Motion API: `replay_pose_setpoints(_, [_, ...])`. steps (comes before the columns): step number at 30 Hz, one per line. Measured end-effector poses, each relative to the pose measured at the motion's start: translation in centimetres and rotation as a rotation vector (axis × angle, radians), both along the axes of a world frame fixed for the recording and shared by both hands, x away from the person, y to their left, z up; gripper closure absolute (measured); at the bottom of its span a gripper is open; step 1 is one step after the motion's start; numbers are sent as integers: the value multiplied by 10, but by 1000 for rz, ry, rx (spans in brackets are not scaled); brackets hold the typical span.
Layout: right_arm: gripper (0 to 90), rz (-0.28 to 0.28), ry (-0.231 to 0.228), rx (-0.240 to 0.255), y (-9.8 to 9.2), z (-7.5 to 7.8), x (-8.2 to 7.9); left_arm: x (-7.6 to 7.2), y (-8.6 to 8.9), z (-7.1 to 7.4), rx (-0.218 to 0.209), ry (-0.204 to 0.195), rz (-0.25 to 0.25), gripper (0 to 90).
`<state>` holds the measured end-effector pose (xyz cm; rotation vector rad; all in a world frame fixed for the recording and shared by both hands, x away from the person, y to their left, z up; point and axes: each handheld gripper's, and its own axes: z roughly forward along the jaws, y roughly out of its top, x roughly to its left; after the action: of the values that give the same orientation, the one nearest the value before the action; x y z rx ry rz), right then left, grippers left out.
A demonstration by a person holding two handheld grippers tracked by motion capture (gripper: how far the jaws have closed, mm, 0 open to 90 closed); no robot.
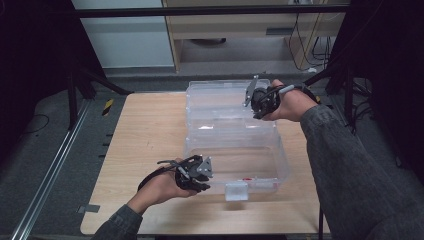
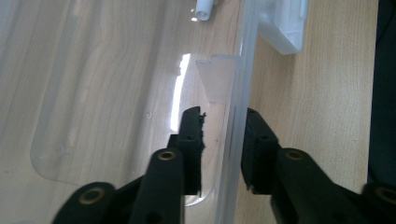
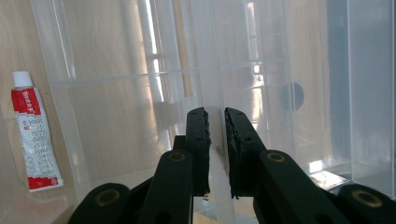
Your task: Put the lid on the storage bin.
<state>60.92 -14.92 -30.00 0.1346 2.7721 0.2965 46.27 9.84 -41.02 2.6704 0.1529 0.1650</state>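
Note:
A clear plastic box (image 1: 280, 165) lies open on the wooden table, its lid (image 1: 220, 107) folded back on the far side. My left gripper (image 1: 202, 175) sits at the box's near left corner. In the left gripper view its jaws (image 2: 223, 114) straddle the front wall (image 2: 233, 93), one inside and one outside, with a small gap at the inner pad. My right gripper (image 1: 255, 102) is at the lid's far right; its pads (image 3: 215, 114) are shut on a thin clear wall of the lid. A small red-and-white tube (image 3: 35, 135) lies inside the box.
The white latch (image 1: 236, 191) hangs at the middle of the box's front wall, close to the table's near edge. Bare wooden tabletop (image 1: 145, 135) lies left of the box. Black frame posts stand at both sides, with a cabinet and cables behind.

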Motion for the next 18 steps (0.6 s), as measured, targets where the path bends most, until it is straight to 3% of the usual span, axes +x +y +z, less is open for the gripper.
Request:
replay_pose_setpoints(2, [805,-1,-2,-3,1,0,0,-1,-1,0,5,7,-14,806])
replay_pose_setpoints(5, [807,-1,-3,-5,1,0,0,-2,-2,1,19,-7,-22,821])
replay_pose_setpoints(10, [816,9,-7,-3,1,0,-1,0,-1,1,-7,19,5,825])
replay_pose_setpoints(15, [843,17,-8,7,3,1,-3,4,1,2,4,-9,30,817])
replay_pose_setpoints(16, [852,22,-4,9,2,3,-3,3,1,2,9,-29,37,814])
replay_pose_setpoints(18, [855,22,0,8,2,3,-4,3,1,2,6,-27,42,813])
